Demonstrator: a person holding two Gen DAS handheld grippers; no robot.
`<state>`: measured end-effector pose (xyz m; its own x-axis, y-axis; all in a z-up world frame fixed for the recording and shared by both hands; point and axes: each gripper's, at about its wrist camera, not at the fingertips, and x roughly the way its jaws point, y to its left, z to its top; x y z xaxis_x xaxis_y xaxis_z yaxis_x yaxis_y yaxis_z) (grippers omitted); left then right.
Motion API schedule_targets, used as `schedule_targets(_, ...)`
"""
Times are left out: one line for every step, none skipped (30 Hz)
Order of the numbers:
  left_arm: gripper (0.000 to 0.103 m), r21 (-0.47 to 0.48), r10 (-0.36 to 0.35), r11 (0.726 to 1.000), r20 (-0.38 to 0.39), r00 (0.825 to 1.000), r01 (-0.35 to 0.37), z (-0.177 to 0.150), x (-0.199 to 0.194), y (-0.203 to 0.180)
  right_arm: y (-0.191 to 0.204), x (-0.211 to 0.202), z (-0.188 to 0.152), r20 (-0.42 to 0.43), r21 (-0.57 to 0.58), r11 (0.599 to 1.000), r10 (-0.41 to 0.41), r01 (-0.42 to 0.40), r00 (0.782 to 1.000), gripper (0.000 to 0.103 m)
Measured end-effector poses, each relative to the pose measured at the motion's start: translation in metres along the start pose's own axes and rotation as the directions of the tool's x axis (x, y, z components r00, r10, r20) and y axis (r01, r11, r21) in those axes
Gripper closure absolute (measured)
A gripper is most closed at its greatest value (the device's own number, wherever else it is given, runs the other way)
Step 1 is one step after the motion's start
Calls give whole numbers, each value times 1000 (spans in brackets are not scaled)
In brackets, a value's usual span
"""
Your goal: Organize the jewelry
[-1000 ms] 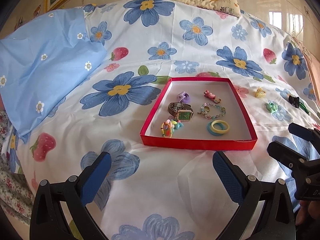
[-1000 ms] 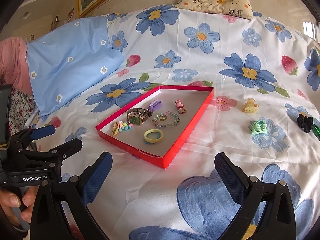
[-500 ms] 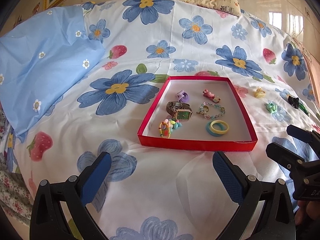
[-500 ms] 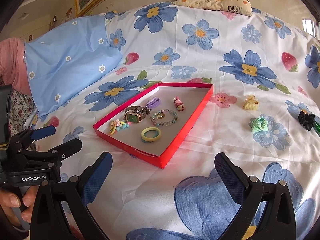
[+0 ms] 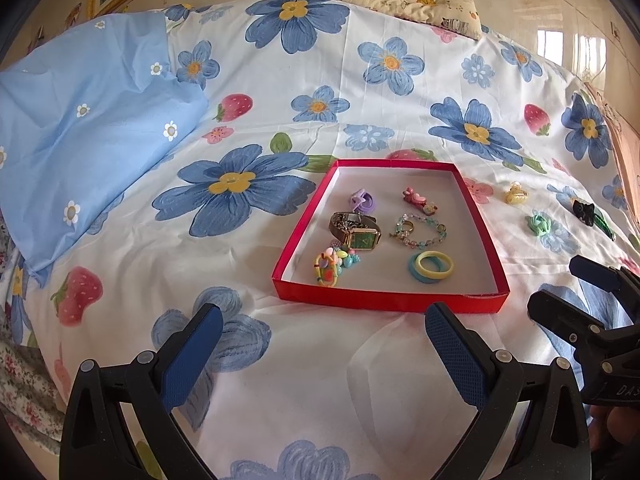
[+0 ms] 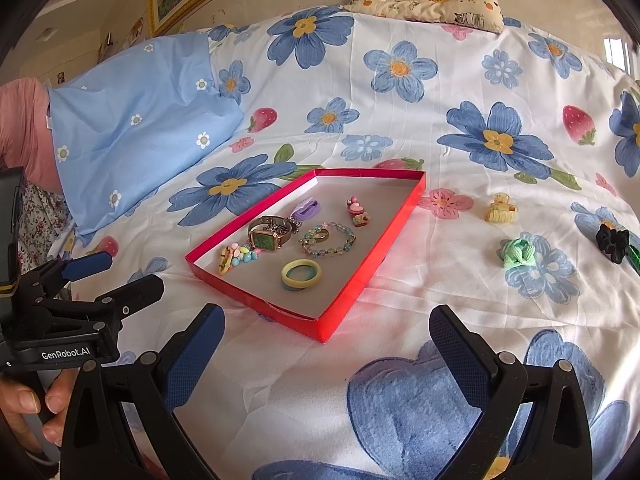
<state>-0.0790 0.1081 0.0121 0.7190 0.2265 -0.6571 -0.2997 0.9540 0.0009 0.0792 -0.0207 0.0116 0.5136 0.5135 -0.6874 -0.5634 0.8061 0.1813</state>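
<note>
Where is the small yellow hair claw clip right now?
The small yellow hair claw clip lies on the floral bedsheet, outside and right of the red shallow tray, beyond the green knotted scrunchie.

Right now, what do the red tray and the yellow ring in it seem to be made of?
Red tray: likely thin cardboard, glossy red outside, matte grey inside, with folded corners. Yellow ring: probably plastic or resin, opaque with a soft sheen; it lies on a blue ring.
</note>
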Motion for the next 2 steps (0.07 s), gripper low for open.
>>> schedule_targets(0, 0, -3, 1000, 2, 1000, 3, 0, 0, -1, 0, 0, 1, 1, 0, 1000, 0, 0, 1000, 0)
schedule_targets(0, 0, -6, 1000, 4, 1000, 6, 0, -1, -1, 0, 0, 1, 2, -1, 1000, 0, 0, 1000, 0)
